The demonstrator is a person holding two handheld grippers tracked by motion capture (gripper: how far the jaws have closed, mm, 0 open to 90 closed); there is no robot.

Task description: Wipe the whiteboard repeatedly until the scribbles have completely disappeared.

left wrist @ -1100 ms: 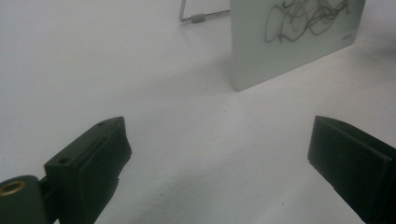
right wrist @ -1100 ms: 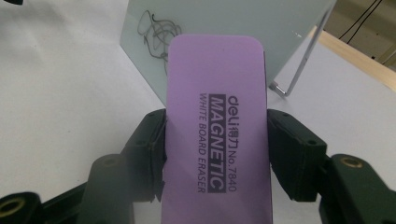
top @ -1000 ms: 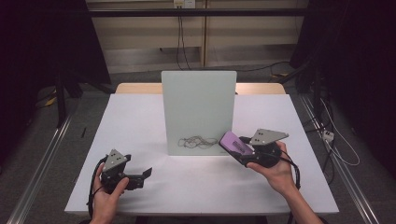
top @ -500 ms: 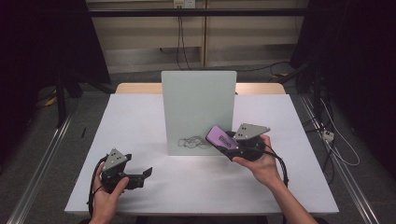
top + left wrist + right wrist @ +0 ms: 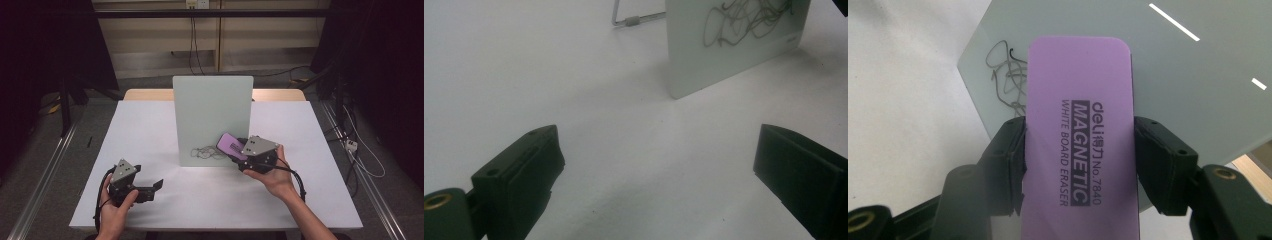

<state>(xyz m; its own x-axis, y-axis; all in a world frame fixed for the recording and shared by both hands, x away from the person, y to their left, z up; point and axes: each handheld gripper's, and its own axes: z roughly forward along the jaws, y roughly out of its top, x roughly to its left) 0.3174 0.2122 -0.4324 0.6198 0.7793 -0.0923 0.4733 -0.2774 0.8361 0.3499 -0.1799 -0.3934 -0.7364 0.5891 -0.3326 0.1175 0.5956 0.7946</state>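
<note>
The right tool (image 5: 239,151) clamps a purple eraser (image 5: 1081,130) by its long edges, just before the whiteboard (image 5: 212,115). The left tool (image 5: 154,187), jaws apart, rests with bare tabletop (image 5: 524,75) ahead.

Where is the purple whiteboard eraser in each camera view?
High view: the purple eraser sits right of centre, held in the right gripper against the whiteboard's lower right.
Left gripper view: not in it.
Right gripper view: centre, clamped between the jaws.
Shared landmark: the scribble on the whiteboard.
</note>
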